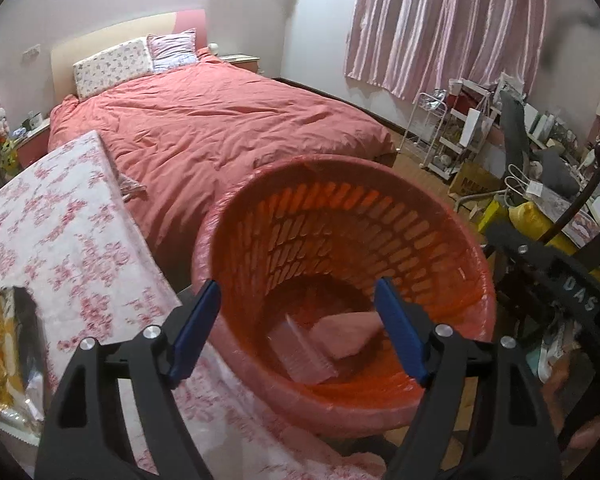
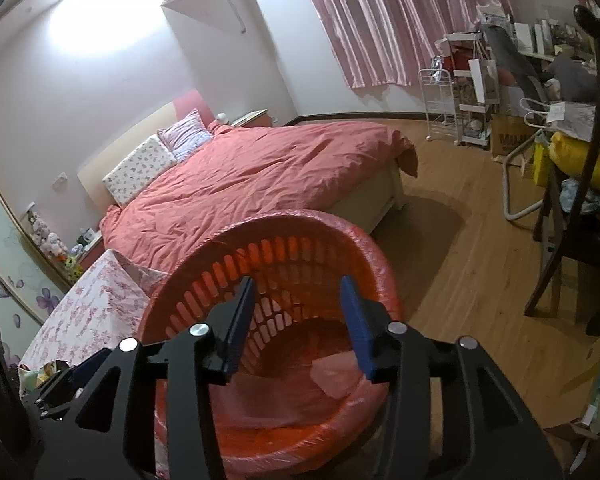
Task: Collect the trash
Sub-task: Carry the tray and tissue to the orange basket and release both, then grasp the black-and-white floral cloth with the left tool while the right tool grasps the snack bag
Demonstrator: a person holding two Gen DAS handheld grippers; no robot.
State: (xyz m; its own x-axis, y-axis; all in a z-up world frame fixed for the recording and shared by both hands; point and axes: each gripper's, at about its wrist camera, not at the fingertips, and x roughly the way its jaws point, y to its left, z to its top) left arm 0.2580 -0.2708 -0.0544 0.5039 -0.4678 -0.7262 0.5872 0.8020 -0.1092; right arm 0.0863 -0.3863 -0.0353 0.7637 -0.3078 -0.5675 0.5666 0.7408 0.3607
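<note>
Wrapper of crinkled gold foil (image 1: 2,356) lies leftmost on the floral-clothed table (image 1: 72,240); left gripper (image 1: 298,330) and right gripper (image 2: 298,322), both wide and empty, hover over the red lined slotted plastic bin (image 1: 452,216). Swing left, pinch its edge.

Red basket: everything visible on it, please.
The red basket is round, looks plastic, with slotted walls and a translucent pinkish bag liner folded over its rim. It is tilted with its mouth toward both cameras, beside the floral-clothed table. Inside lie a clear plastic tray and a pinkish crumpled piece.
</note>
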